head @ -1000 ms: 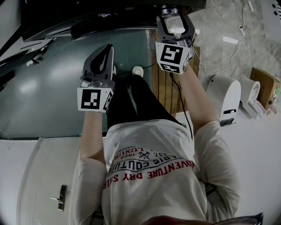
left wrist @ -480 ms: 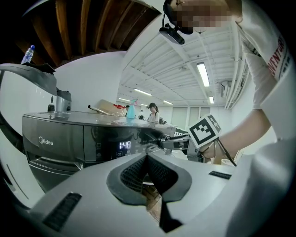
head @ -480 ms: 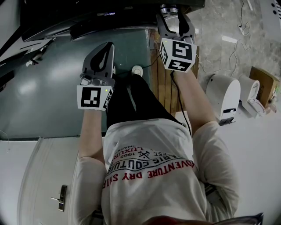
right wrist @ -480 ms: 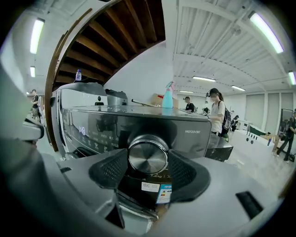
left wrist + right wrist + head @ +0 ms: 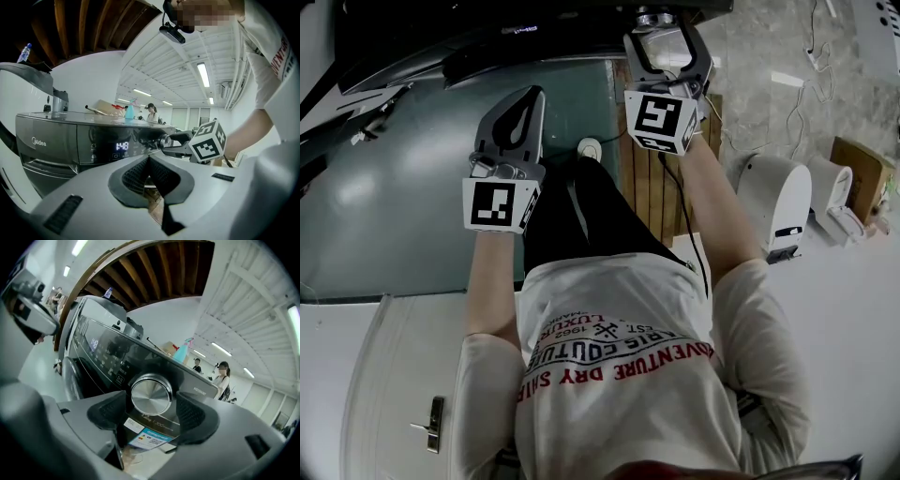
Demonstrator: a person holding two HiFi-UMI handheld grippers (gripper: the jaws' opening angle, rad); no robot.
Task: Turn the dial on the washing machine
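Observation:
The dark Midea washing machine (image 5: 56, 138) stands in front of me, its control panel (image 5: 534, 37) at the top of the head view. Its round silver dial (image 5: 151, 394) sits between the jaws of my right gripper (image 5: 152, 409). These jaws are opening, and a thin gap shows between each pad and the dial's rim. The left gripper view shows the dial (image 5: 165, 140) with the right gripper (image 5: 180, 140) around it. My left gripper (image 5: 149, 161) hangs in the air left of the dial, shut with nothing in it, clear of the machine (image 5: 517, 112).
The panel's display (image 5: 121, 146) is lit. A blue bottle (image 5: 128, 111) and other items stand on the machine's top. White appliances (image 5: 778, 206) and a cardboard box (image 5: 858, 173) sit on the floor at right. A white door with a handle (image 5: 436, 422) is at lower left.
The right gripper's marker cube rolled one way at the dial, then back the other way. Its jaws now stand slightly off the dial. The left gripper has barely moved.

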